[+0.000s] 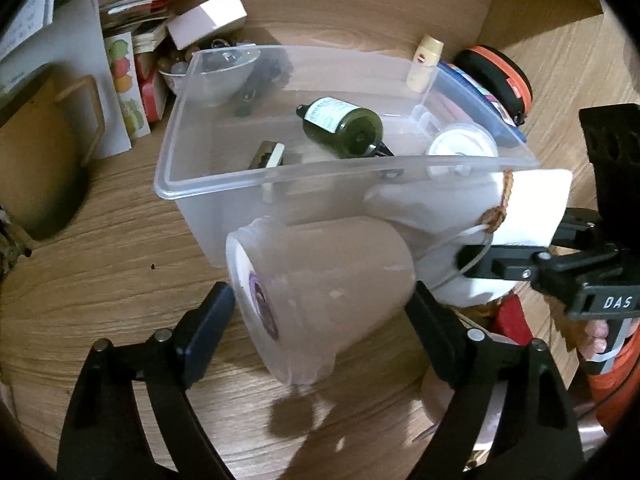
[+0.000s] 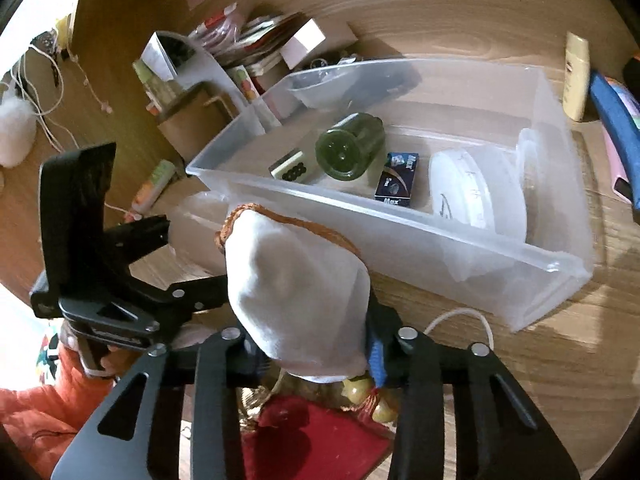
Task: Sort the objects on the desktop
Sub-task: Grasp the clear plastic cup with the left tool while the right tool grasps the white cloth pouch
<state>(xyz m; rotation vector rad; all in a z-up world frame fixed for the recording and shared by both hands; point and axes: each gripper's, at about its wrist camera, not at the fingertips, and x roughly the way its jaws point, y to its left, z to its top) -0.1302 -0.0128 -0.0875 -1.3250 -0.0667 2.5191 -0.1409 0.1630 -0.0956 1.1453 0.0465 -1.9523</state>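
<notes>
In the left wrist view, the left claw (image 1: 322,300) clasped a light, crushable cup (image 1: 320,296) at lower centre, below the bin (image 1: 280,172); best held across its sides. In the right wrist view, the right claw (image 2: 308,344) pinched a soft pouch (image 2: 296,292) at lower centre.

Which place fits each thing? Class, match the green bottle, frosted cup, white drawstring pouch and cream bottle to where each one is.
Things:
1. green bottle
2. frosted cup
3. white drawstring pouch
4. cream bottle

Places:
A. gripped in the right claw
B. upright outside the clear bin, beyond its far wall
C. lying on its side inside the clear bin
D. gripped in the left claw

Pairs: 1-C, 2-D, 3-A, 4-B
</notes>
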